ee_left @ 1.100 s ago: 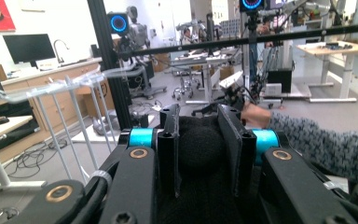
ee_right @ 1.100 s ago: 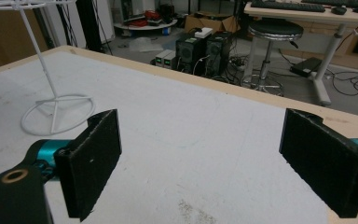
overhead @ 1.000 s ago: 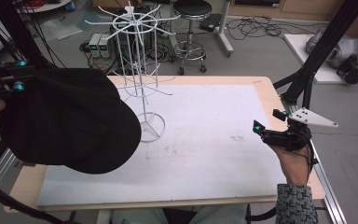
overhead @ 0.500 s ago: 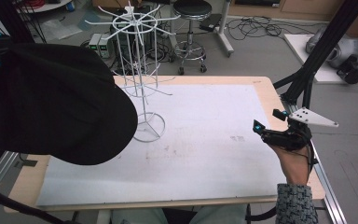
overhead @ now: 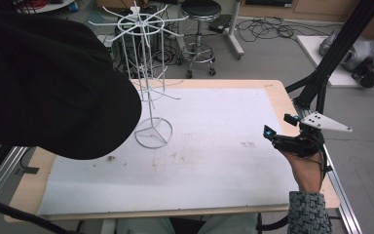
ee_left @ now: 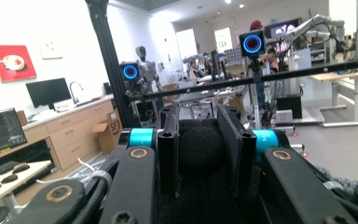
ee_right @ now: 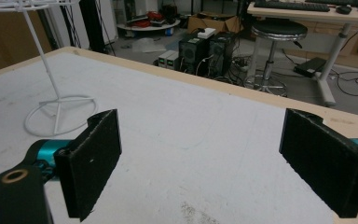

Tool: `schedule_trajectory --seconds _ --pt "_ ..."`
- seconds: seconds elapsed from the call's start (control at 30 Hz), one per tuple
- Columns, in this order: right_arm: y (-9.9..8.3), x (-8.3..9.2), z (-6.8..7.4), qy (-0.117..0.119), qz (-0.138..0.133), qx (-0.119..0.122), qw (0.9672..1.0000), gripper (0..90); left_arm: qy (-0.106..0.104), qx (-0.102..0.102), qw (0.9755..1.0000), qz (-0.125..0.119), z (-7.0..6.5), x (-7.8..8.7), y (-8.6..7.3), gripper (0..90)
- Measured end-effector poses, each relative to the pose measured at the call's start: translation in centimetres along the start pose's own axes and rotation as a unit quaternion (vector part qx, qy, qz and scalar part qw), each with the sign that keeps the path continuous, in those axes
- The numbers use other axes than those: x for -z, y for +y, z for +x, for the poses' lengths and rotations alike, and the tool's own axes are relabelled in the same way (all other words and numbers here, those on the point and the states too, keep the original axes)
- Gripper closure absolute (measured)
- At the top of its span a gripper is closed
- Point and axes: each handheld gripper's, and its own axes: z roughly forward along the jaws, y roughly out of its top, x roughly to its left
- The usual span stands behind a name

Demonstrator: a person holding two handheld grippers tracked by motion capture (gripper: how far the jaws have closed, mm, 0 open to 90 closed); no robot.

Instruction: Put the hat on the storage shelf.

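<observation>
At the left of the high view, a black cap (overhead: 48, 83) hangs well above the table (overhead: 272, 87), close to the camera, covering the left part of the white mat (overhead: 214, 146) and the left side of the white wire display stand (overhead: 148, 78). Compared with the high view of one second ago, the cap appears larger and sits higher in the frame, and its crown now overlaps the upper ring of the stand; the reading is that the left hand has lifted the cap from tabletop level toward the height of the stand's arms. In the left gripper view, the left gripper (ee_left: 200, 140) has its two jaws drawn in against a fold of the cap's black fabric (ee_left: 199, 144), which is pinched between the pads; the camera looks level across the room, not down at the table. At the right edge of the table, the right gripper (overhead: 285, 134) is held in the person's hand just above the mat; in the right gripper view its jaws stand spread wide with nothing between them, and the round base of the stand (ee_right: 58, 114) lies well apart from them. The right hand is in the same place as one second ago. Judgement: the lift phase is nearly complete, and the next step is likely to hang the cap on one of the stand's arms.
</observation>
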Motion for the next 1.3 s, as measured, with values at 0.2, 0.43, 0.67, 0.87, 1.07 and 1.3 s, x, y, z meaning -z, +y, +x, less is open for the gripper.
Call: schedule_trajectory --seconds 0.2,0.43,0.67,0.87,1.07,1.3 --pt "0.0 0.0 0.0 -0.002 0.0 0.0 1.0 11.8 -0.005 0.0 0.9999 -0.012 0.2 0.0 0.8 70.3" --pt "0.0 -0.2 0.0 0.0 0.005 0.001 1.0 11.8 -0.009 -0.003 0.9996 -0.027 0.3 -0.4 1.6 70.3" --pt "-0.1 -0.3 0.0 0.003 0.004 0.0 1.0 11.9 -0.006 -0.006 0.9994 -0.034 0.5 -0.9 2.6 70.3" --pt "-0.1 -0.4 0.1 0.004 0.008 0.002 1.0 11.8 0.001 -0.002 0.9992 -0.04 1.1 -1.8 2.6 70.4" --pt "-0.1 -0.5 0.0 0.006 0.008 0.002 0.9999 11.9 0.015 0.008 0.9991 -0.038 2.3 -2.8 1.9 70.3" --pt "-0.1 -0.5 0.0 0.008 0.009 0.003 0.9999 11.9 0.031 0.011 0.9994 -0.015 3.2 -4.2 0.5 70.3"
